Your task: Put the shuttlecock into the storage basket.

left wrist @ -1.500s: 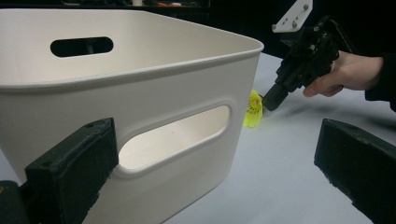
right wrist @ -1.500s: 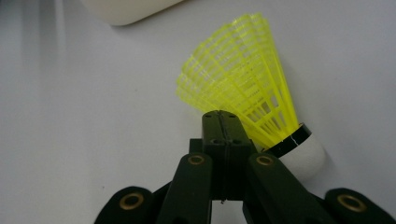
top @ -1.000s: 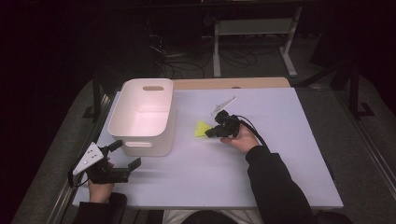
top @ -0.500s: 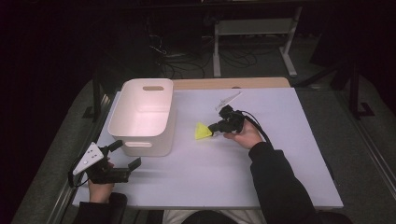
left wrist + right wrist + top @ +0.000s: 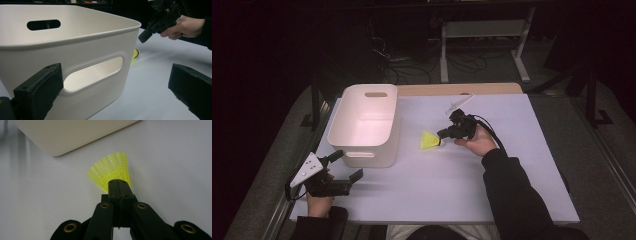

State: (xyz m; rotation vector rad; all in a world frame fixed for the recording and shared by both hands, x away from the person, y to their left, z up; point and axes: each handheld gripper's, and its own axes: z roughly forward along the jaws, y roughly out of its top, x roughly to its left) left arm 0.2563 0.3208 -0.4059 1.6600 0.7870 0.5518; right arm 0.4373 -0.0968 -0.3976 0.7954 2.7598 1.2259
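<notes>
A yellow shuttlecock lies on the white table top, its mesh skirt fanning toward the white bin. My right gripper hovers just right of its cork end with both jaws pressed flat together and nothing between them. In the left gripper view that gripper hangs clear above the shuttlecock. My left gripper rests at the table's near left, open, its jaws spread in front of the bin's handle slot.
The bin has nothing in it and stands at the table's left, a corner of it close to the shuttlecock. A wooden strip runs along the far edge; cables and a metal frame lie beyond on the dark floor.
The right gripper has drawn back a little to the right, away from the shuttlecock, which stays in place on the table. The left gripper has not moved.
</notes>
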